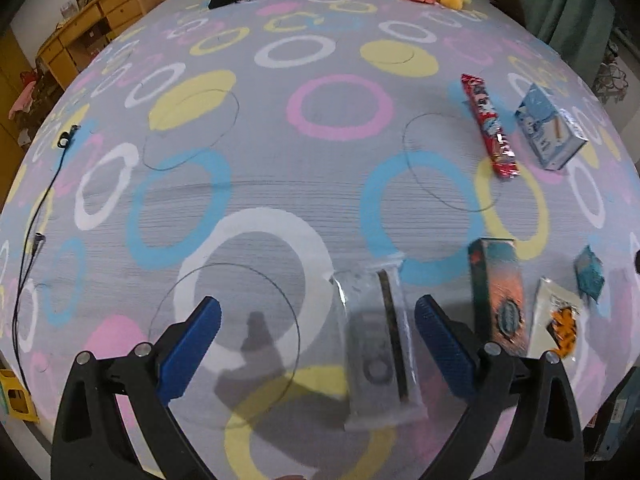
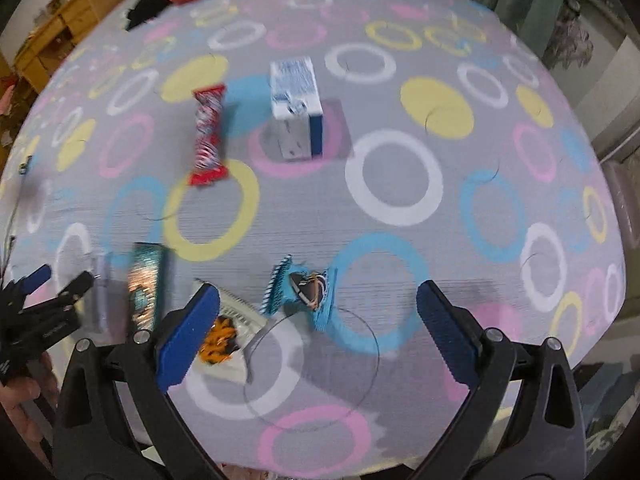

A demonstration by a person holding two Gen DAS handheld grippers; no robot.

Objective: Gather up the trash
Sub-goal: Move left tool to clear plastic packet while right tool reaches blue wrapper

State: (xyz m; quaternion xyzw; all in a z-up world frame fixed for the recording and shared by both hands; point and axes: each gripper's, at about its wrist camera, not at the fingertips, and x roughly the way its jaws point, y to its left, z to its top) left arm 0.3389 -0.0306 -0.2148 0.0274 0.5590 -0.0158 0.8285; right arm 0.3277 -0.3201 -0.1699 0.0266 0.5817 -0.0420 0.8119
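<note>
**Blue-padded grippers open over litter on ringed cloth**

Both grippers are held with fingers spread wide, nothing gripped. A clear packet lies between the left gripper fingers on the cloth. A teal wrapper lies between the right gripper fingers. A red wrapper and a blue carton are seen further off.

Grey tablecloth, pastel rings

even indoor light, soft shadows beneath the grippers, strong fisheye bending at edges, right view motion-blurred.
</note>
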